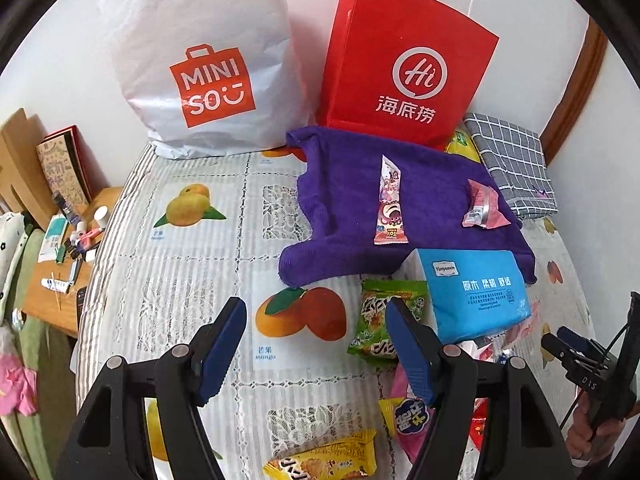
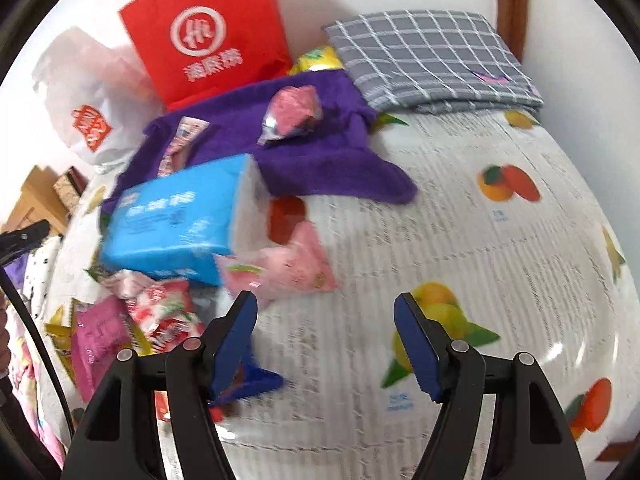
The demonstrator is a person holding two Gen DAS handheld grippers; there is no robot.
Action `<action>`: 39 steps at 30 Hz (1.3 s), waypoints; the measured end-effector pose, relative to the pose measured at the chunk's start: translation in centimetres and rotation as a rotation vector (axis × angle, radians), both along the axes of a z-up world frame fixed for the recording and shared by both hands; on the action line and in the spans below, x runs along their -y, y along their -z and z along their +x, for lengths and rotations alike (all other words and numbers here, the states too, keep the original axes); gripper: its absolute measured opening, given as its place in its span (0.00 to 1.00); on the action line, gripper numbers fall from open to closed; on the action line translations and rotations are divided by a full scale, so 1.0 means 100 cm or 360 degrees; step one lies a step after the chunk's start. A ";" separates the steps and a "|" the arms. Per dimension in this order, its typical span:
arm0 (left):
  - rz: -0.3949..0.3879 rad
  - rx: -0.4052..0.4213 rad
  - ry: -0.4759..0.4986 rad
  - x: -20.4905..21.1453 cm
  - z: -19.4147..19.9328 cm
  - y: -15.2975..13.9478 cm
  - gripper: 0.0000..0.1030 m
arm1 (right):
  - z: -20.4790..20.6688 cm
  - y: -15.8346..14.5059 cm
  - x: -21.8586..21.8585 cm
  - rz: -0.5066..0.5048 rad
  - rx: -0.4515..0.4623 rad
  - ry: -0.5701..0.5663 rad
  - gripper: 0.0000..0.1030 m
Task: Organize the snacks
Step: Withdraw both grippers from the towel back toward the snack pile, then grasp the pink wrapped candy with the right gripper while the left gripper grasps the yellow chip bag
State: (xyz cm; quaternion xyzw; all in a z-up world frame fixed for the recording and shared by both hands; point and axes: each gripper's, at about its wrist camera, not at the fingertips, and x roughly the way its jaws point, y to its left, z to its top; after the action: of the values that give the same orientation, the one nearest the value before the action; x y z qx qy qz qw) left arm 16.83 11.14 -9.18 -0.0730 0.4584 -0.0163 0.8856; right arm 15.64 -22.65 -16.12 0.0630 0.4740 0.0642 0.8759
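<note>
Snack packets lie loose on a fruit-print tablecloth (image 1: 192, 248). A purple towel (image 1: 348, 208) carries a long pink stick packet (image 1: 390, 204) and a small pink packet (image 1: 482, 208). A blue tissue pack (image 1: 476, 292) sits at the towel's near edge, a green packet (image 1: 380, 320) beside it. My left gripper (image 1: 316, 332) hovers open over the cloth, its right finger above the green packet, nothing between the fingers. My right gripper (image 2: 326, 336) is open and empty over bare cloth, just right of a pink packet (image 2: 288, 268) and a heap of pink, red and yellow packets (image 2: 132, 324).
A white MINISO bag (image 1: 200, 64) and a red paper bag (image 1: 408, 64) stand against the back wall. A folded grey checked cloth (image 1: 512, 164) lies at the back right. A low wooden side table (image 1: 68, 248) with small items stands left of the cloth.
</note>
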 end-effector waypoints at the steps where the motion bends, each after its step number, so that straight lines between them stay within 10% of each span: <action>1: 0.0005 0.0001 -0.0002 0.000 -0.002 -0.001 0.68 | 0.001 0.002 -0.008 0.0017 -0.0006 -0.0060 0.69; 15: 0.0055 -0.0030 -0.0123 -0.035 -0.029 0.007 0.68 | 0.034 0.037 -0.036 -0.0164 -0.0035 -0.0176 0.70; 22: 0.0050 -0.0088 -0.0154 -0.050 -0.039 0.024 0.68 | 0.024 0.030 -0.035 -0.0165 0.0058 -0.0231 0.50; 39: -0.0036 -0.0091 0.0270 -0.001 -0.090 0.035 0.68 | 0.003 0.039 -0.021 -0.0117 -0.0043 -0.0199 0.37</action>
State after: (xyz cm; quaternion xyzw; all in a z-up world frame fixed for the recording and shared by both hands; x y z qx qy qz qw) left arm 7.82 11.21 -12.66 -0.0442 0.4879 -0.0943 0.8667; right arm 15.95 -20.60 -20.06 0.0018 0.4908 0.1005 0.8655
